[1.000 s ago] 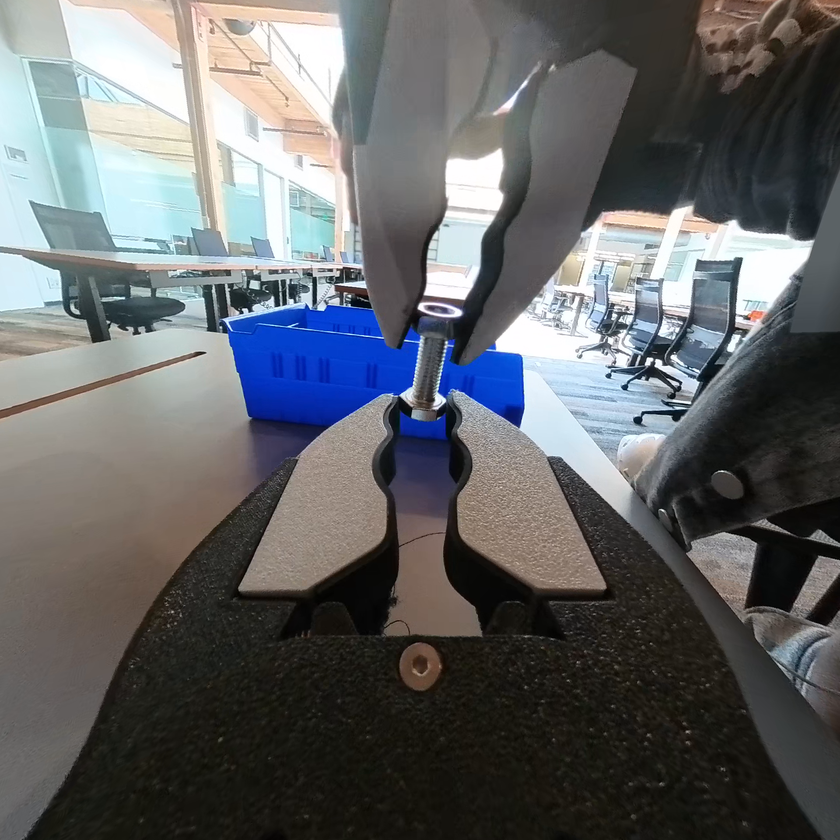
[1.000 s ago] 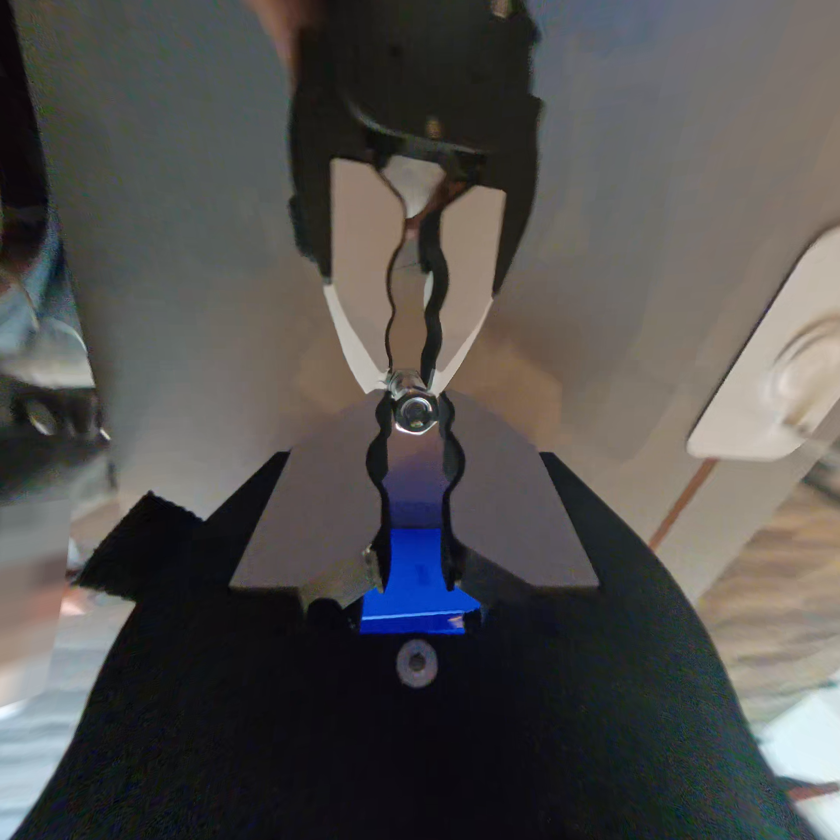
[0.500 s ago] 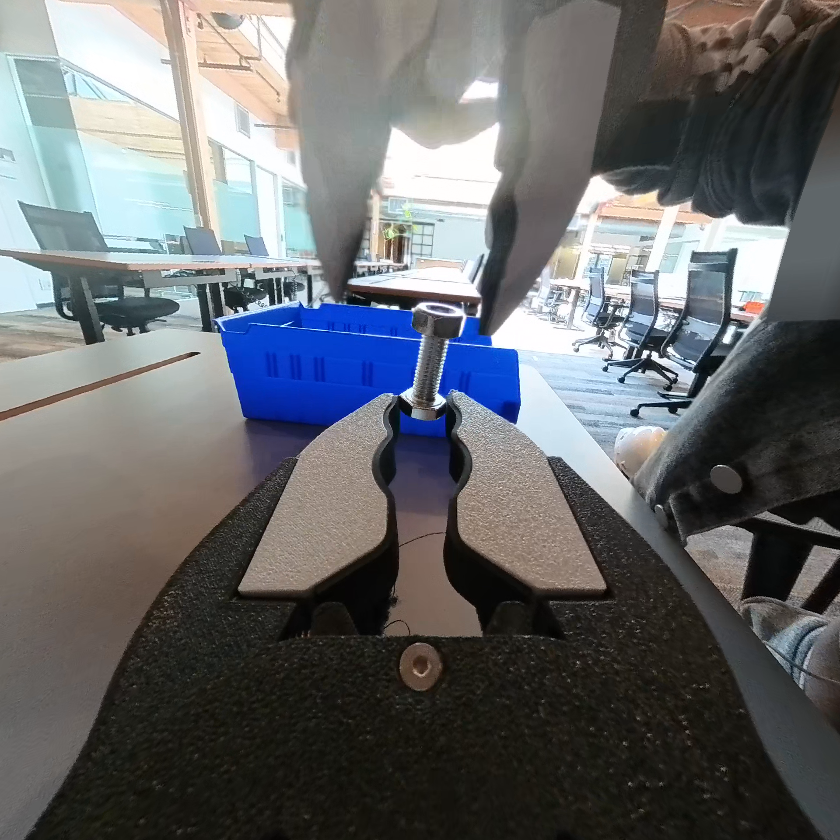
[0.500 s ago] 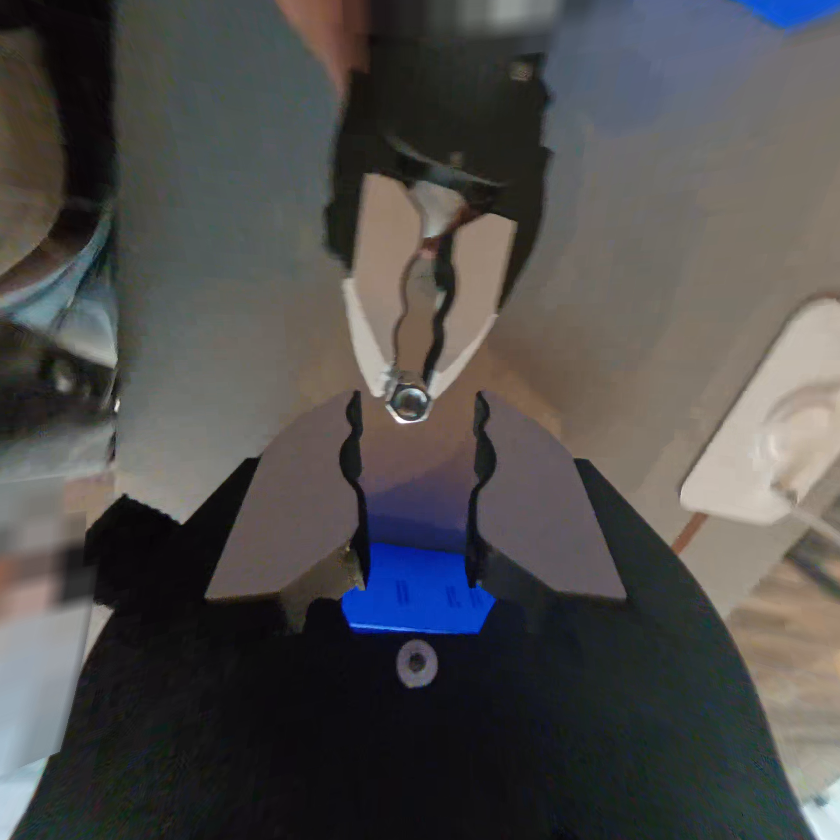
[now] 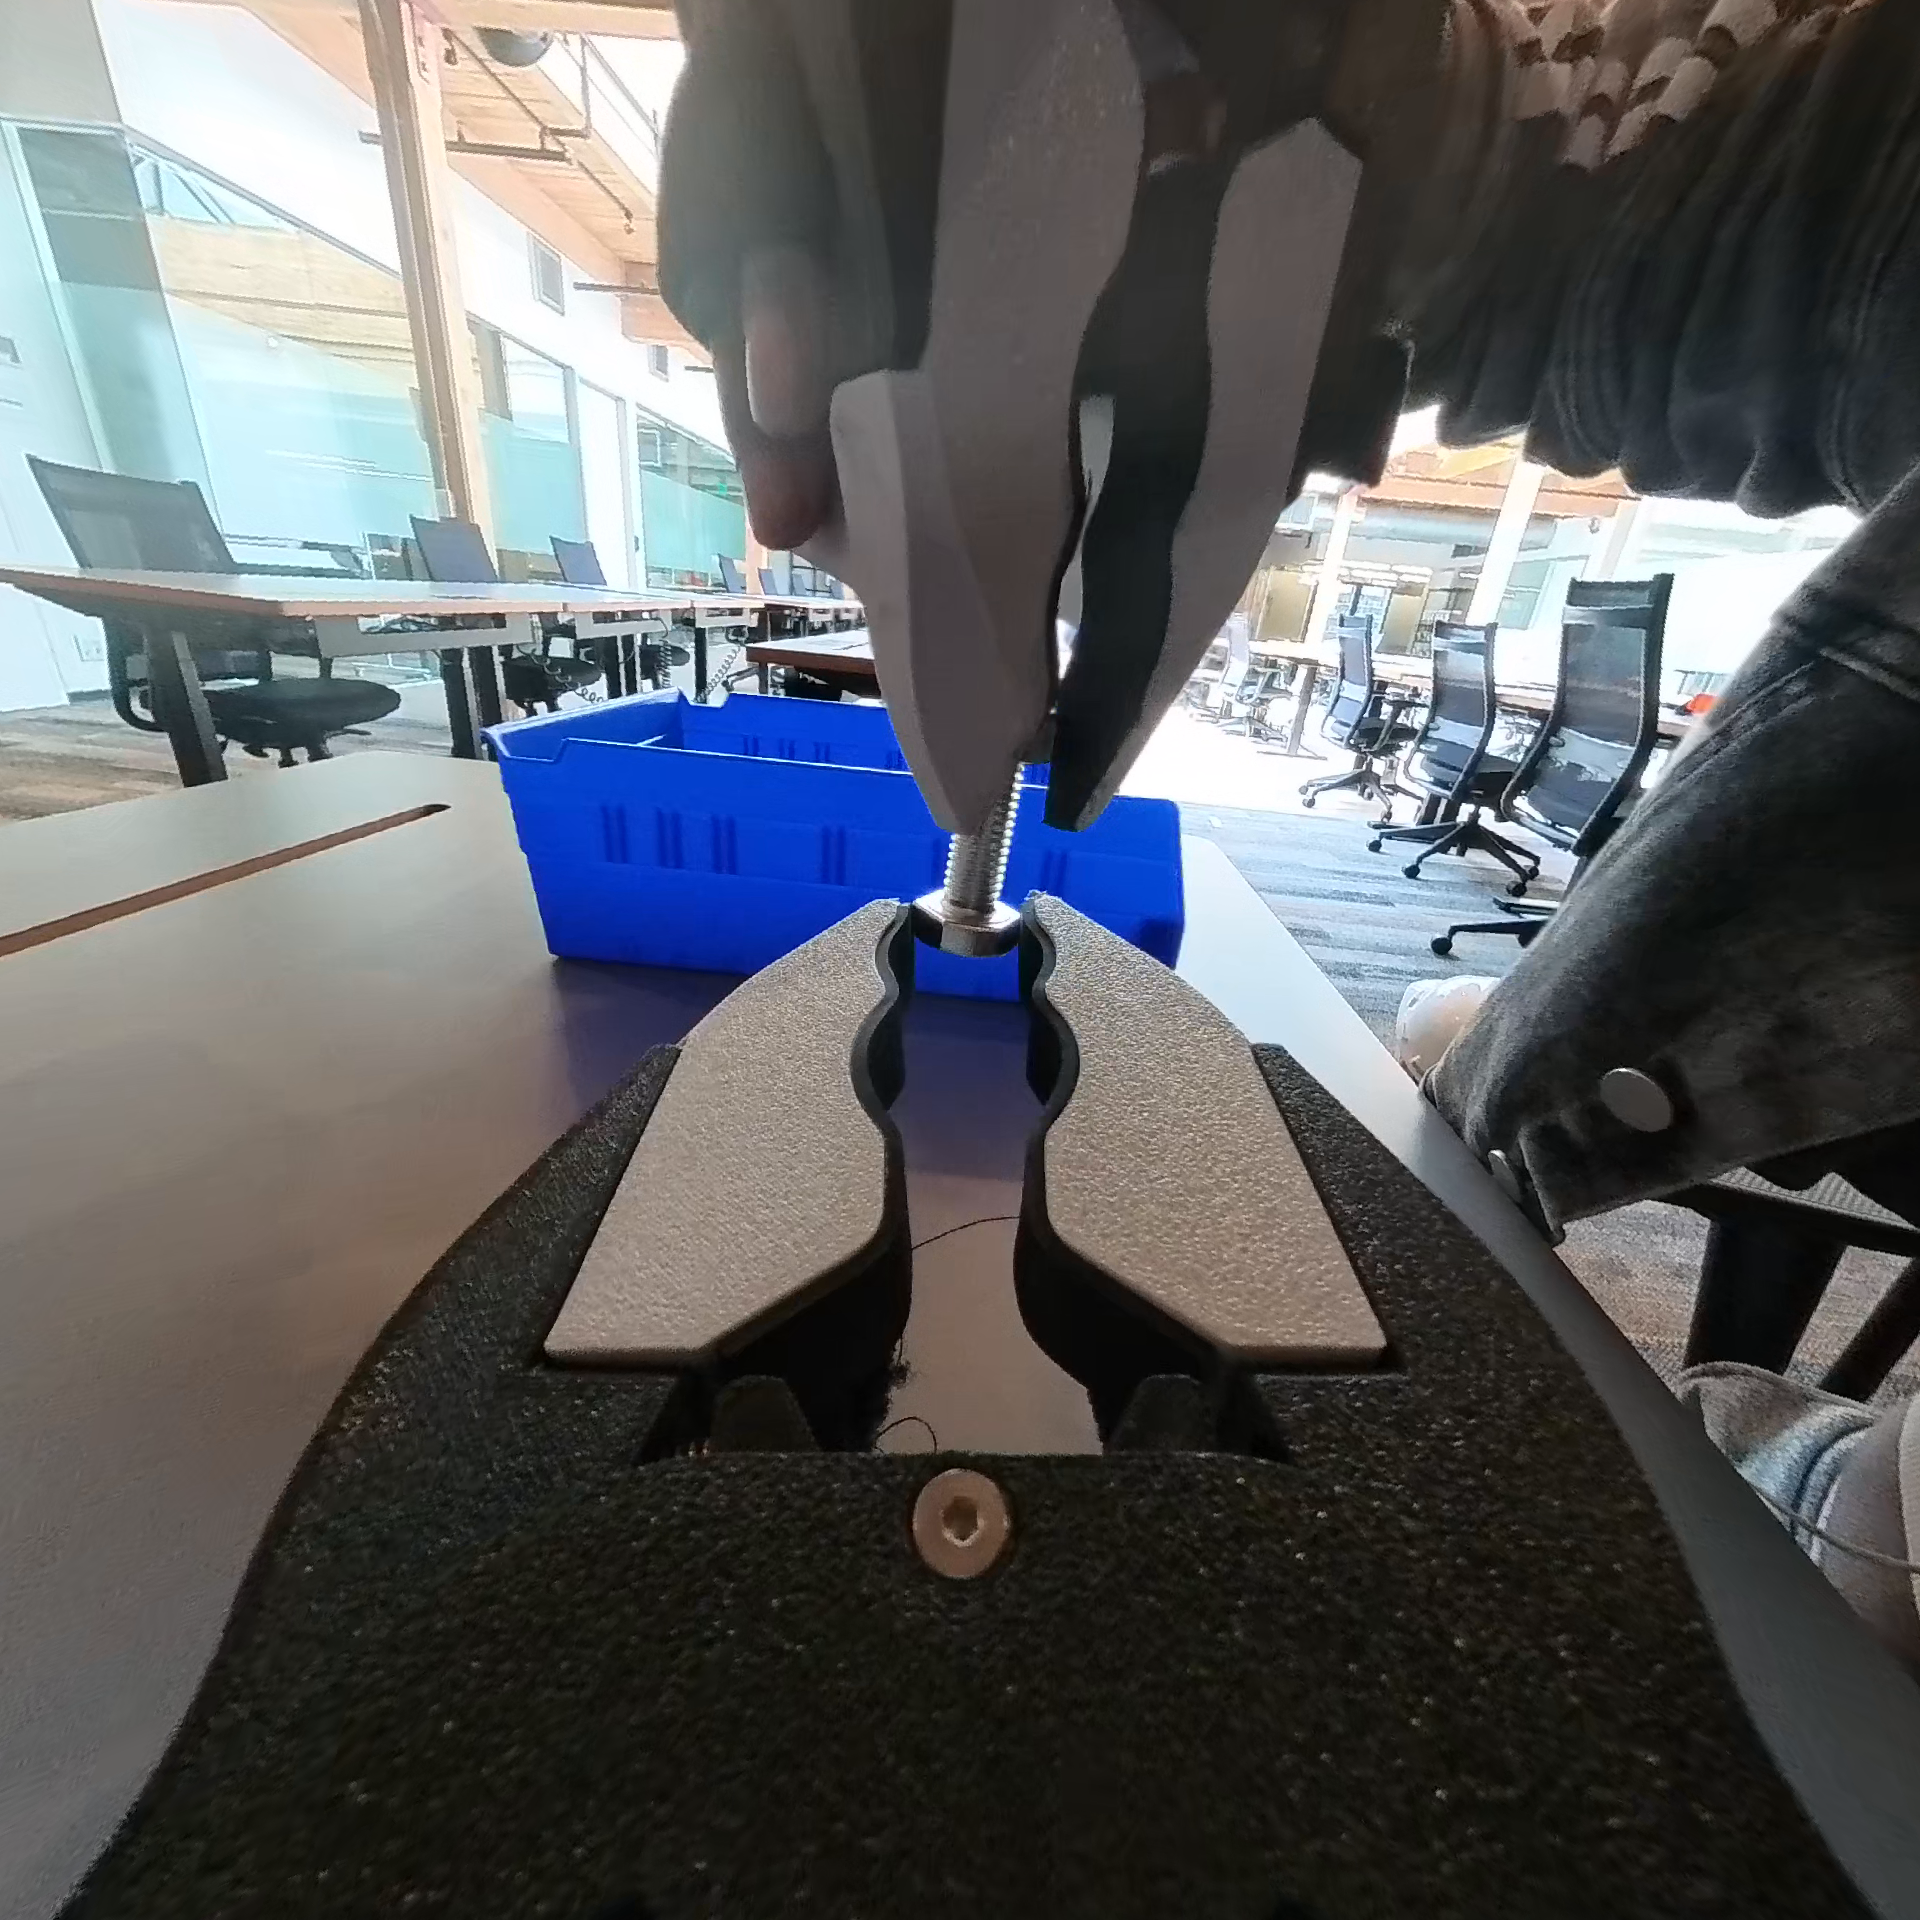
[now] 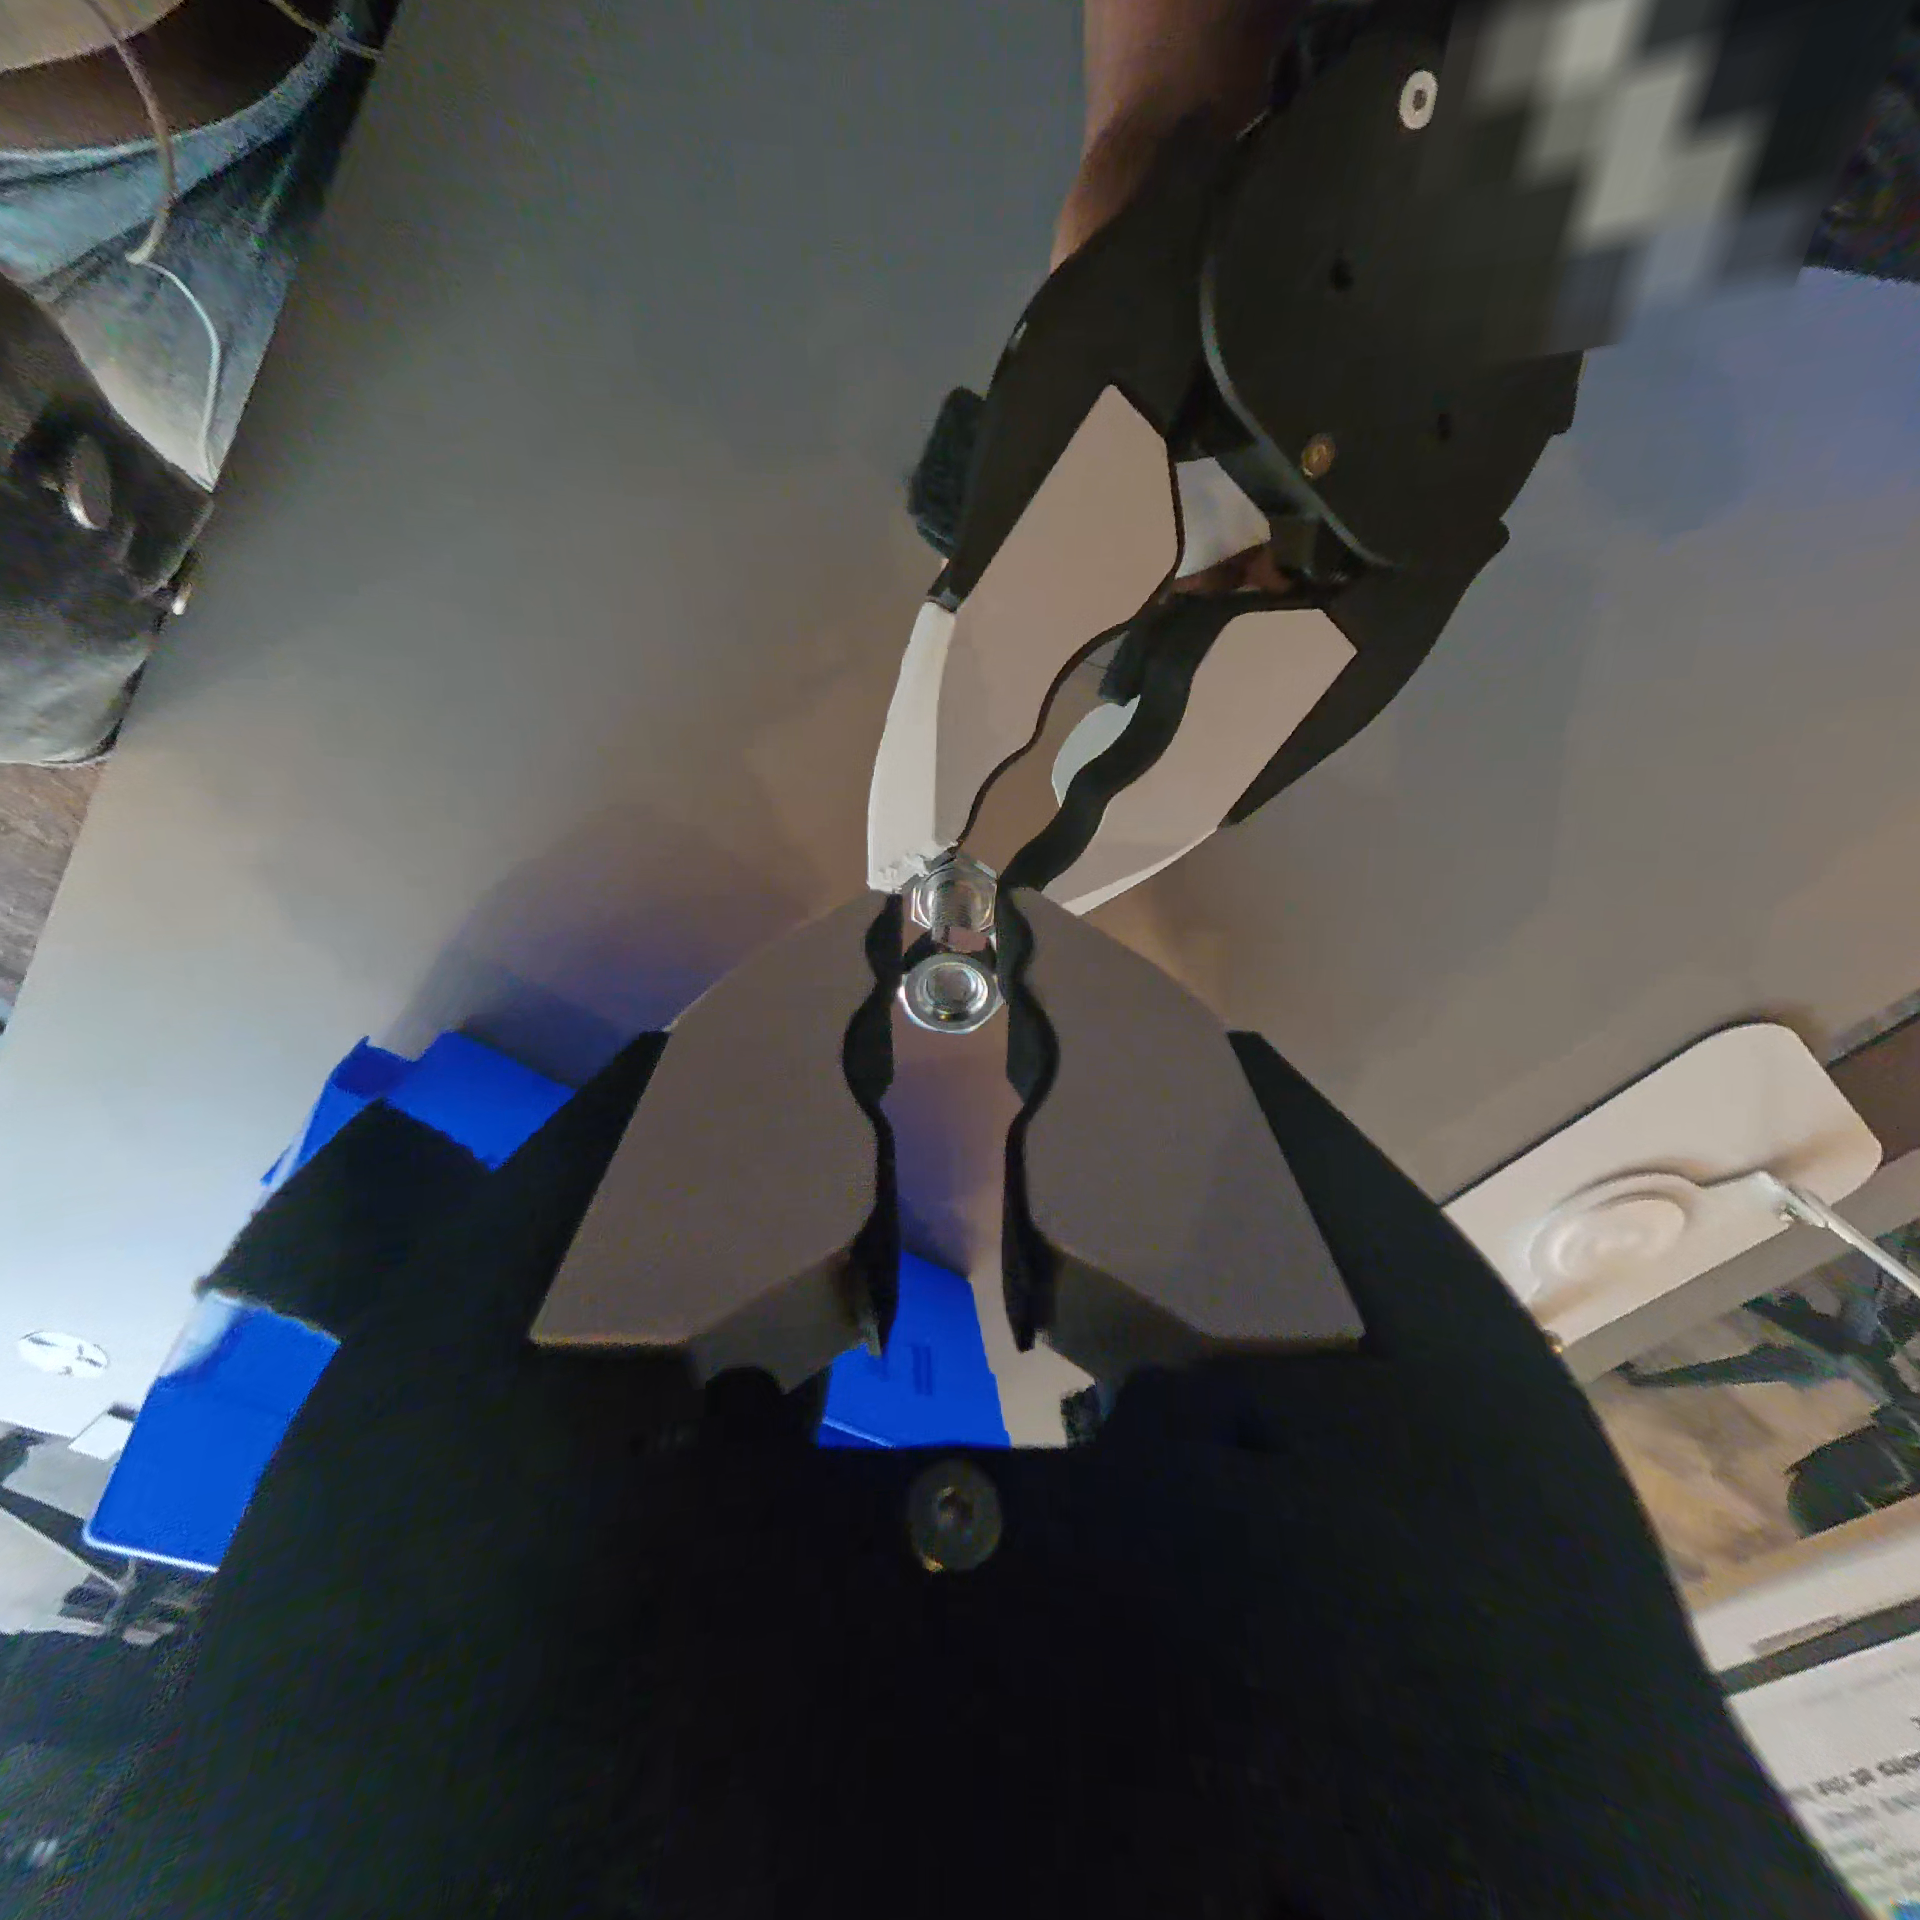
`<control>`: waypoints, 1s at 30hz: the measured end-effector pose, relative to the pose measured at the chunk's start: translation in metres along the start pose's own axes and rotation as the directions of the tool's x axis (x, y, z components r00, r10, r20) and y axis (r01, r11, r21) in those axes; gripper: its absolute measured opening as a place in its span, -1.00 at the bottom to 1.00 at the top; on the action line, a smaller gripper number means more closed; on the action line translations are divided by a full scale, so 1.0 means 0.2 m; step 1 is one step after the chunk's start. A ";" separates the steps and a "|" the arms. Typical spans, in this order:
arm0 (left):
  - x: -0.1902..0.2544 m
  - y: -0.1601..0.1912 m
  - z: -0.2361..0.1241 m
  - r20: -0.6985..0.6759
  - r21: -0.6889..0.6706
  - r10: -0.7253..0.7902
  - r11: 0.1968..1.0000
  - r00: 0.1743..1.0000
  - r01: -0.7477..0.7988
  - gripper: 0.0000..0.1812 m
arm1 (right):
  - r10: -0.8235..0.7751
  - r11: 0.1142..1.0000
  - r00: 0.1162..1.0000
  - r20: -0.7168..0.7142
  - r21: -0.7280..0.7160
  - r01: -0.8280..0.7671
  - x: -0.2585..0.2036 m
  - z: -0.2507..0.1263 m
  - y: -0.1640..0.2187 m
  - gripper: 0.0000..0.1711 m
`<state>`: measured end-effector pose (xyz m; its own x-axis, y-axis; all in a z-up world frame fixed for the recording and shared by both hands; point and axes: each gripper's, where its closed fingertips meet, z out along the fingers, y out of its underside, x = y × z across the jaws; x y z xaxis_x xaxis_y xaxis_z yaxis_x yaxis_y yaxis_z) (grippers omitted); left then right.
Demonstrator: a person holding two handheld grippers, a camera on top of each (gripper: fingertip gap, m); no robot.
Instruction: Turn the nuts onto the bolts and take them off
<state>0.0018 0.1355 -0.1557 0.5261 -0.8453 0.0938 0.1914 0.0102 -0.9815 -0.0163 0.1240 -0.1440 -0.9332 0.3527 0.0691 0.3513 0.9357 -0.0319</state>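
Note:
A steel bolt stands upright over the grey table. My left gripper is shut on the bolt's hex head at the bottom. My right gripper comes down from above, and its fingers are closed round the nut at the bolt's top, which they hide in this view. In the right wrist view I look down the bolt: the nut sits between my right gripper's fingers. The left gripper holds the lower end beyond it.
A blue plastic bin stands just behind the bolt and also shows in the right wrist view. A white flat pad with a cable lies on the table. The table's right edge and a person's denim sleeve are close.
My right gripper let go of the nut and lifted half a second ago. It has come back down, turned to a new angle, and closed on the nut again. The left gripper kept its hold.

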 end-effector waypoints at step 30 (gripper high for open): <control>0.00 0.00 0.00 0.002 -0.004 -0.001 1.000 1.000 0.001 -0.79 | 0.071 0.997 0.996 -0.048 0.038 -0.069 0.01 -0.05 0.03 -0.79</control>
<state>0.0017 0.1355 -0.1561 0.5276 -0.8441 0.0950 0.1883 0.0072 -0.9821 -0.0151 0.1295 -0.1349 -0.9013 0.4178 0.1143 0.4117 0.9083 -0.0740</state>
